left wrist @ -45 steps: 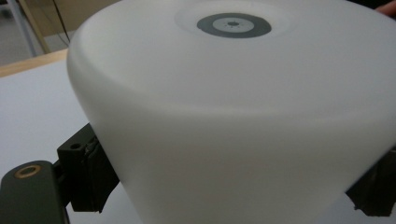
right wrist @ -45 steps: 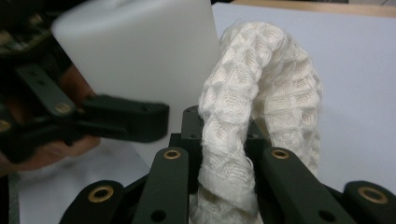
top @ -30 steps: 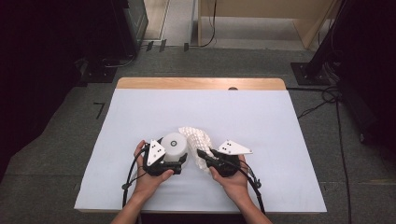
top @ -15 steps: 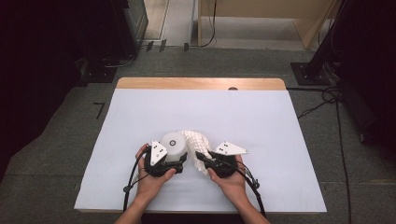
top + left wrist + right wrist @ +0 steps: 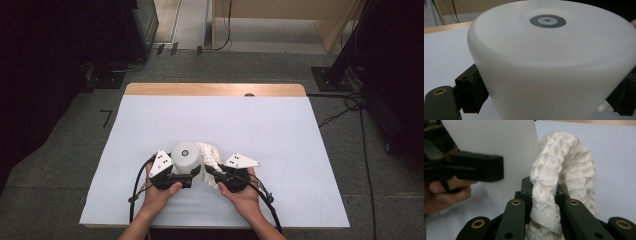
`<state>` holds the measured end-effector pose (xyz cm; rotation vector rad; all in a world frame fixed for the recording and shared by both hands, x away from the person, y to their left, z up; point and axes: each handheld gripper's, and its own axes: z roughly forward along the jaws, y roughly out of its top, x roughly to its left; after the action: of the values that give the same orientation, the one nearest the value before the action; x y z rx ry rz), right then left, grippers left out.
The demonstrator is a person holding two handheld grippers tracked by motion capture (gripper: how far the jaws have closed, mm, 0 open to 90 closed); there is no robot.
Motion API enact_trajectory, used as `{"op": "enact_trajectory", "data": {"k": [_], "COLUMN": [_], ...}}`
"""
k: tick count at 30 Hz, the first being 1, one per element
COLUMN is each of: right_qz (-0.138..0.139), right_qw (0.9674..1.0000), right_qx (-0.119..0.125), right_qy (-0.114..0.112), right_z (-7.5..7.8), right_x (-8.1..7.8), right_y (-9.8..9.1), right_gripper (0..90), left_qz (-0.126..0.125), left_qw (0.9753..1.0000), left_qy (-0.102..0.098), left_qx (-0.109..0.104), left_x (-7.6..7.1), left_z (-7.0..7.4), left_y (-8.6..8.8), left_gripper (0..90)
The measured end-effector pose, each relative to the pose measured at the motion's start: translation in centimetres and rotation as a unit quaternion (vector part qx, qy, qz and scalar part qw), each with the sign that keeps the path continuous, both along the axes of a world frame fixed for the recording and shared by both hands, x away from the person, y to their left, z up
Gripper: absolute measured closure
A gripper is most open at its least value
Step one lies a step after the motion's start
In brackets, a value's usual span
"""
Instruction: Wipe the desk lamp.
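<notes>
My left gripper (image 5: 184,176) has just been closing and seems to clamp the white cup (image 5: 186,156), while my right gripper (image 5: 212,173) pinches the waffle cloth (image 5: 210,155).

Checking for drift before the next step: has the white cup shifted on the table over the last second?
No. The white cup stands as far as before from the table's wooden far edge, with no sideways shift against it.

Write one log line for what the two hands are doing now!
left gripper: clamped on white upside-down plastic cup | right gripper: shut on cream waffle-weave cloth | cloth beside cup
</notes>
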<state>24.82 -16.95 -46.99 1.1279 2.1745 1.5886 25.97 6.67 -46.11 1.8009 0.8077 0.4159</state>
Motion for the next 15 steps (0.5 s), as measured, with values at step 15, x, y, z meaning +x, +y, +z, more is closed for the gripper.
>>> {"op": "enact_trajectory", "data": {"k": [15], "right_qz": [0.011], "right_qw": [0.9995], "right_qx": [0.006], "right_qy": [-0.028], "right_z": [1.4], "right_x": [-0.2], "right_y": [-0.7], "right_gripper": [78.1], "left_qz": [-0.010], "left_qw": [0.9997], "left_qy": [-0.019], "left_qx": [0.014], "left_x": [-0.4], "left_z": [0.4], "left_y": [-0.5], "left_gripper": [8.7]}}
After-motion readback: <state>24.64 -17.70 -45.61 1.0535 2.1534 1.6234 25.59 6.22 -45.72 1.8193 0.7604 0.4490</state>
